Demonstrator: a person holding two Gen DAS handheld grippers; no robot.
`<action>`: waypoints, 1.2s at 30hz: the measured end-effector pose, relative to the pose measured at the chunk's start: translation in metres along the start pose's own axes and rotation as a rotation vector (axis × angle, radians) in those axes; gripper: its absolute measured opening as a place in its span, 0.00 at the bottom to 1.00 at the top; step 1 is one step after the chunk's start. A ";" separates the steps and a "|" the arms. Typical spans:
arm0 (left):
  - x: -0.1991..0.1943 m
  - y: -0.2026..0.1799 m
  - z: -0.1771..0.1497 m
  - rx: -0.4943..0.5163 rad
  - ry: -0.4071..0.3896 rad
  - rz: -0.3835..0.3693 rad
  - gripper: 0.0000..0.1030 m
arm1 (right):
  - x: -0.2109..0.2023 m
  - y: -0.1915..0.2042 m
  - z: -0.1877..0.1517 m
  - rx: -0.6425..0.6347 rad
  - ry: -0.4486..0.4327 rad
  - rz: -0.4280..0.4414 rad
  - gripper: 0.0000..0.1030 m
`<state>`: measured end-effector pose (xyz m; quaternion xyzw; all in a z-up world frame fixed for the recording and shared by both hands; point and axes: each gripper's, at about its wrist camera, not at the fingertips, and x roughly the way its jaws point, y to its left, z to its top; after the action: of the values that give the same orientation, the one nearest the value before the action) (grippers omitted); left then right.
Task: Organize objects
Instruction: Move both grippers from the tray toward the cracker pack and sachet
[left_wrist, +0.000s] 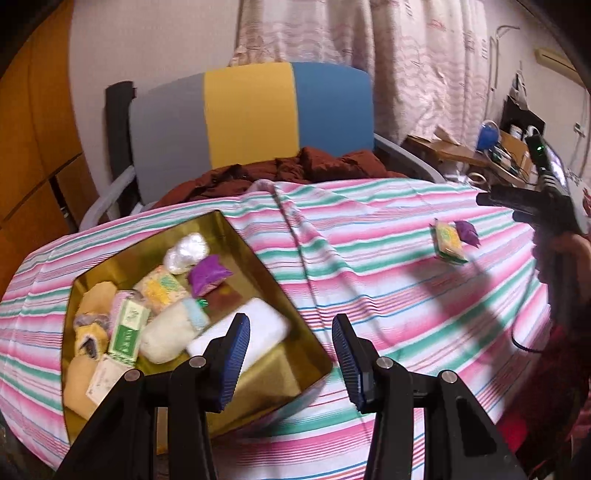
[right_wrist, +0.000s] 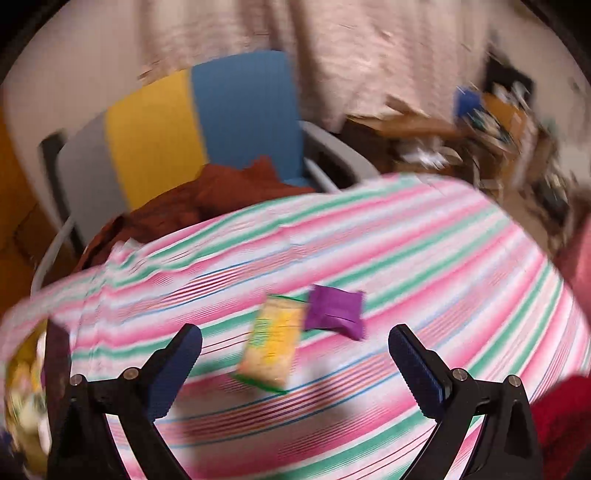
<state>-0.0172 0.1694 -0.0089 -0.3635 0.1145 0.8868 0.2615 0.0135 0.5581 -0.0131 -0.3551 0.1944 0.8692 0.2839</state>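
Both grippers are gaping wide, empty: the left gripper (left_wrist: 291, 358) hovering beside the gold tin (left_wrist: 258, 258) of packets, the right gripper (right_wrist: 295, 354) facing a yellow packet (right_wrist: 269, 347) touching a purple packet (right_wrist: 334, 312) on the striped cloth (right_wrist: 424, 258).

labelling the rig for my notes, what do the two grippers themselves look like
The left gripper and right gripper match: black angular arms with silver rivets, and fingers faced in ribbed blue pads. In the left view the right unit shows a black body, a green light and a trailing black cable.

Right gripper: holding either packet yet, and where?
Nothing held. The right gripper is open above the yellow packet and purple packet; the left gripper is open too.
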 end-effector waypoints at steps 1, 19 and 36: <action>0.002 -0.004 0.001 0.005 0.005 -0.013 0.45 | 0.004 -0.012 -0.001 0.053 0.006 -0.009 0.99; 0.052 -0.095 0.025 0.150 0.088 -0.177 0.45 | 0.008 -0.082 -0.003 0.446 0.024 -0.088 1.00; 0.125 -0.180 0.066 0.284 0.144 -0.263 0.49 | 0.019 -0.106 -0.016 0.629 0.120 0.066 1.00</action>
<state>-0.0322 0.3929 -0.0525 -0.3973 0.2084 0.7917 0.4146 0.0775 0.6376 -0.0524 -0.2942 0.4812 0.7528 0.3394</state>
